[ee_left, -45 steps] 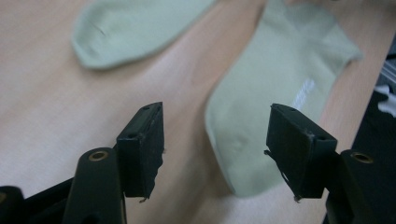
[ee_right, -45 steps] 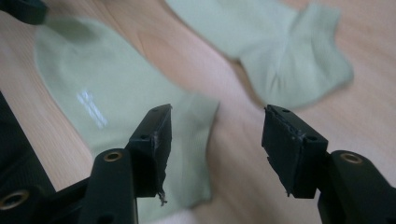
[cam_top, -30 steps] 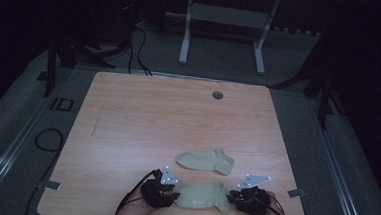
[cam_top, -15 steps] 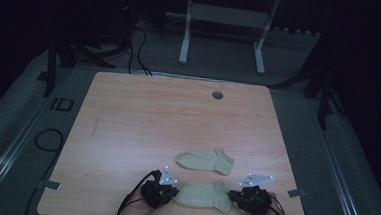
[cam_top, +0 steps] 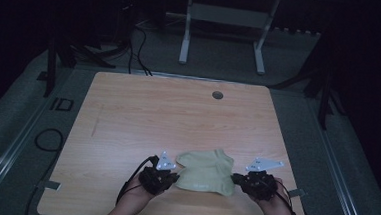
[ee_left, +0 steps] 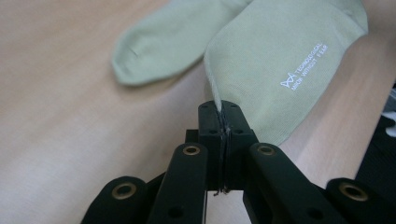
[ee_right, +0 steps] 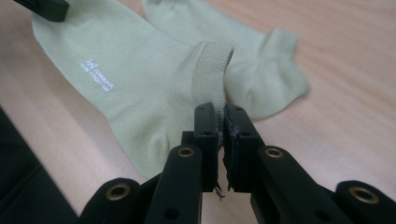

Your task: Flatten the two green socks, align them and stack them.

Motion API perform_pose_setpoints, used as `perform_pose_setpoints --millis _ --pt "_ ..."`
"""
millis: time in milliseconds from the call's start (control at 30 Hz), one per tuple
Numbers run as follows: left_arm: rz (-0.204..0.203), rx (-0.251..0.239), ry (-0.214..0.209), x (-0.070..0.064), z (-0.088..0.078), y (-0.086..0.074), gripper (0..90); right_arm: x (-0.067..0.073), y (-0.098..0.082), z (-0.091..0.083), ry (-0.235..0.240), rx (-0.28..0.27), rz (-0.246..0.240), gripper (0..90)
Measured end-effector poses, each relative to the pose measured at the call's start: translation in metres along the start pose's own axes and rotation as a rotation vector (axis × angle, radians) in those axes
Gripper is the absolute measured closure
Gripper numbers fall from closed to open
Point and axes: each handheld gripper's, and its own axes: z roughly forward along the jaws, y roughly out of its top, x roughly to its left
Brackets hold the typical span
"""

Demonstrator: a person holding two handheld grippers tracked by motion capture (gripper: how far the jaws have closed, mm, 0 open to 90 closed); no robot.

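A: The sock [cam_top: 205,174], where is it now?
B: Above the worktop [cam_top: 143,109] near edge, over a second sock [ee_left: 159,42]. The left hand-held gripper [cam_top: 168,177] and right hand-held gripper [cam_top: 238,179] both pinch its ends.

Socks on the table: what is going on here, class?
A person holds a gripper in each hand at a wooden table. The left gripper is shut on one end of a pale green sock, the right gripper on its ribbed cuff end. The sock is stretched between them, lifted off the table, over a second sock lying flat behind it.
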Motion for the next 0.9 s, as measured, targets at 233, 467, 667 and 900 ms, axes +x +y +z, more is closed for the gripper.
perform_pose_setpoints --millis 233,467,667,900 --pt "-0.004 -0.003 0.010 0.018 -0.005 0.028 88.5 -0.016 0.029 -0.003 -0.021 -0.017 -0.004 84.6" --pt "0.014 -0.012 0.037 0.030 0.000 0.051 88.5 -0.033 0.052 -0.002 -0.043 -0.016 0.001 84.6" --pt "0.012 -0.002 0.029 0.038 0.007 0.059 88.5 -0.044 0.061 0.000 -0.055 -0.012 0.018 84.6" --pt "-0.011 0.032 0.022 0.048 0.023 0.052 88.5 -0.048 0.056 0.015 -0.039 0.015 0.040 84.6"
